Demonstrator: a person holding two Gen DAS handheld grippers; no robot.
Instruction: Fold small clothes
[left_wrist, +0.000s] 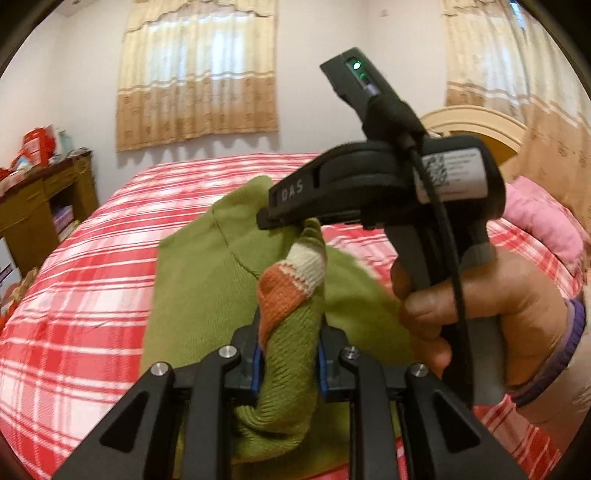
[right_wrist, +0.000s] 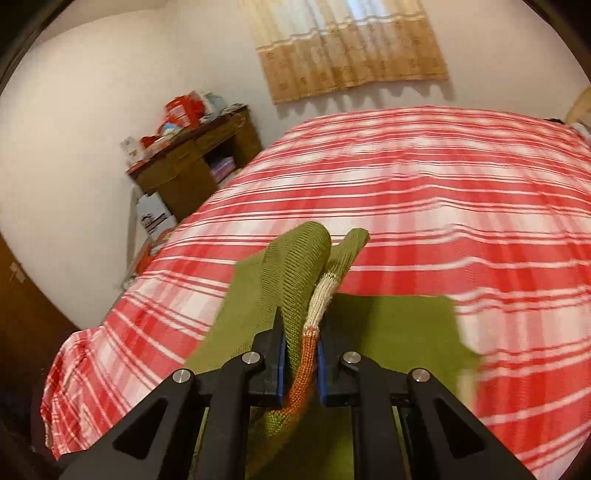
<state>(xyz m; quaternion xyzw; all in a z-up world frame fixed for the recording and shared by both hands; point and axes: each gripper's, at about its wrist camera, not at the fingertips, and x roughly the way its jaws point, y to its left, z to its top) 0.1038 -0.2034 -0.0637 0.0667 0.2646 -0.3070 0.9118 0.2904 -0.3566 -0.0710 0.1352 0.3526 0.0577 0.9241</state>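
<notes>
A small green knitted sweater (left_wrist: 192, 280) with orange and cream stripes lies on the red-and-white checked bed (left_wrist: 85, 295). My left gripper (left_wrist: 290, 354) is shut on a bunched striped fold of it, lifted off the bed. The right gripper (left_wrist: 291, 221), held by a hand (left_wrist: 480, 306), hangs just above and ahead, its fingers pinching the same striped fold higher up. In the right wrist view my right gripper (right_wrist: 300, 363) is shut on the green sweater (right_wrist: 295, 269) along its orange and cream stripe, and the rest of the garment lies flat below.
A brown wooden desk (right_wrist: 192, 162) with red boxes stands left of the bed by the wall. A pink pillow (left_wrist: 543, 218) lies at the head of the bed on the right, before a cream headboard (left_wrist: 476, 122). Curtained windows (left_wrist: 199, 74) are behind.
</notes>
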